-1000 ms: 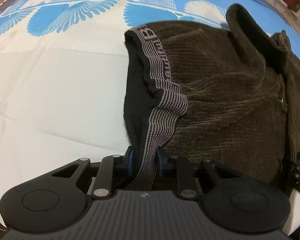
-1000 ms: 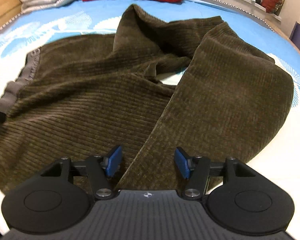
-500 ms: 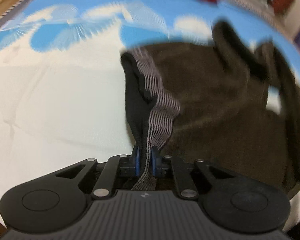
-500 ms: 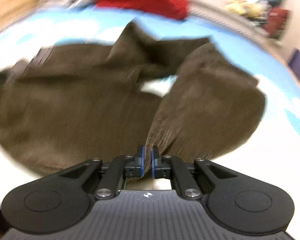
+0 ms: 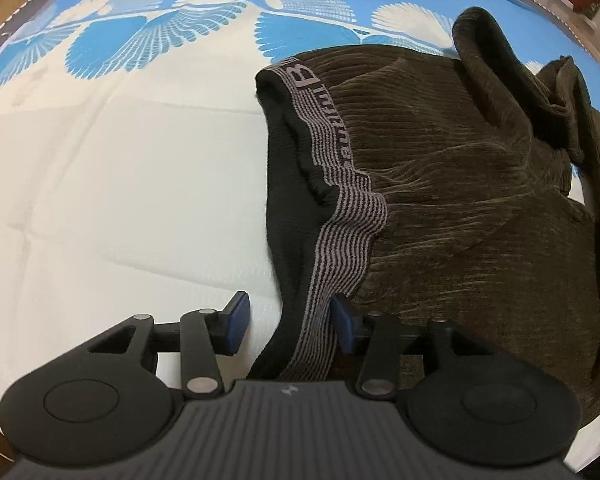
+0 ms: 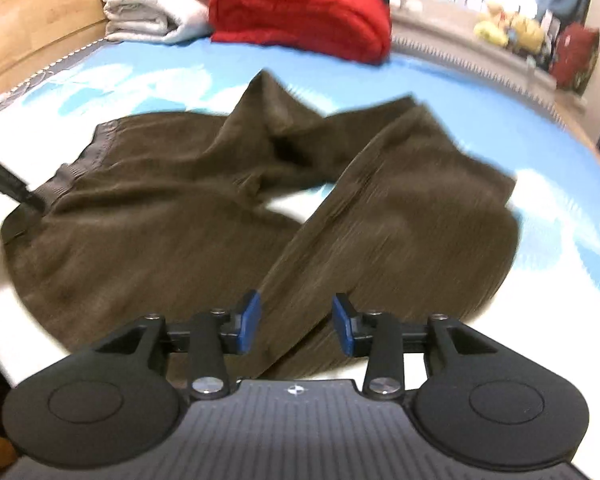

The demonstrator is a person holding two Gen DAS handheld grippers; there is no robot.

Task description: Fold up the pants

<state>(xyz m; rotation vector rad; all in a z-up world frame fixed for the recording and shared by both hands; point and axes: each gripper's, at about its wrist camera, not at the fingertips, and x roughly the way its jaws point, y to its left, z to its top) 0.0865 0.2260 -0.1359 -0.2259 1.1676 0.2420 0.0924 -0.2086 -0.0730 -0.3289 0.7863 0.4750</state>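
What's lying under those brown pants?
The brown pants lie on a bed sheet, white nearer the cameras and blue with white fan shapes farther off. A white patch shows between the legs. Whatever else is beneath the cloth is covered.

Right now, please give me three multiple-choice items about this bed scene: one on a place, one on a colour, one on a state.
1. Where does the red bundle lie?
A. far end of the bed
B. on the pants
C. on the floor

2. What colour are the pants?
A. grey
B. dark brown
C. blue

3. How is the left tool?
A. shut on a sock
B. out of view
C. jaws apart around the waistband

Answers: 1 A, it sits beside the folded pale blanket. 2 B, brown ribbed cloth. 3 C, the jaws are opening and the left pad stands clear.
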